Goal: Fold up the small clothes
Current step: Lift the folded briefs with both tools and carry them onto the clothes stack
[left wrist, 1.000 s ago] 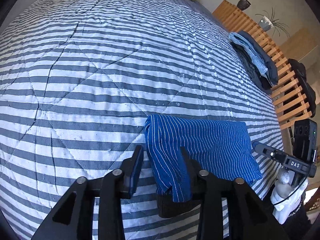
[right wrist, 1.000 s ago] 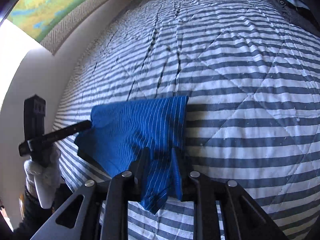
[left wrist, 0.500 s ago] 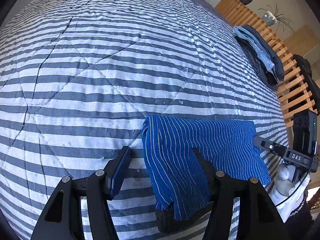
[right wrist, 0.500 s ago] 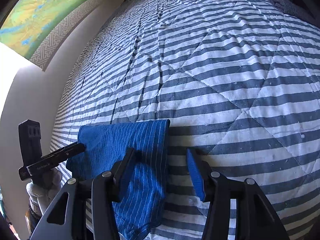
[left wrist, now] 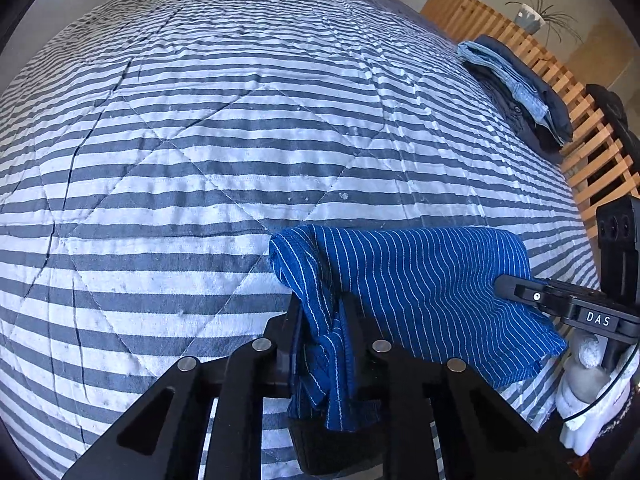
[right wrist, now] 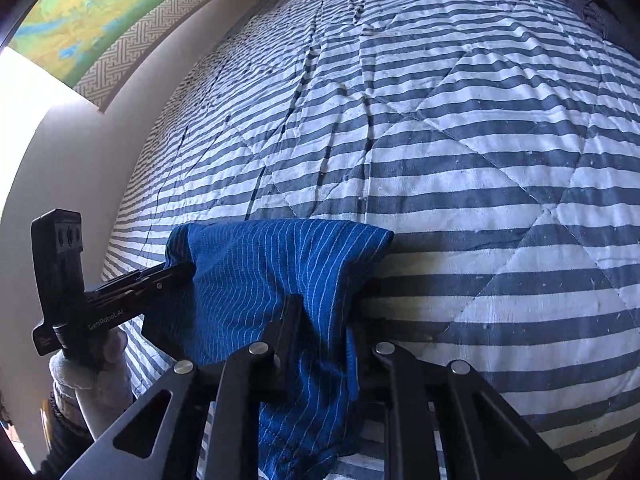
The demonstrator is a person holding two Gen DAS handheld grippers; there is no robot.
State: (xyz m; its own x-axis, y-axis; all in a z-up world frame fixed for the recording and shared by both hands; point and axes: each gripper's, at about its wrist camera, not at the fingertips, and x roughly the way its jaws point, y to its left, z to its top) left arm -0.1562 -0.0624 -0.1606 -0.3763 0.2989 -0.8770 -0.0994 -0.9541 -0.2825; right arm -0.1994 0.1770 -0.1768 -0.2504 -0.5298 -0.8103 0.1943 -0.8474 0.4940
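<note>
The blue pinstriped garment [left wrist: 420, 276] is soft, matt woven cloth. The quilt [left wrist: 224, 128] is matt stitched cotton, slightly pilled. Both grippers, left gripper [left wrist: 322, 312] and right gripper [right wrist: 324, 320], are matt black plastic with shiny metal rivets. The far-right slatted headboard [left wrist: 580, 152] is smooth bare wood.

I see a small blue garment with thin white pinstripes [left wrist: 420, 280], folded over into a rough band. It lies across the near edge of a bed, its far fold resting on the striped quilt. Both near corners are bunched and lifted, one at each end, with loose cloth hanging down.
</note>
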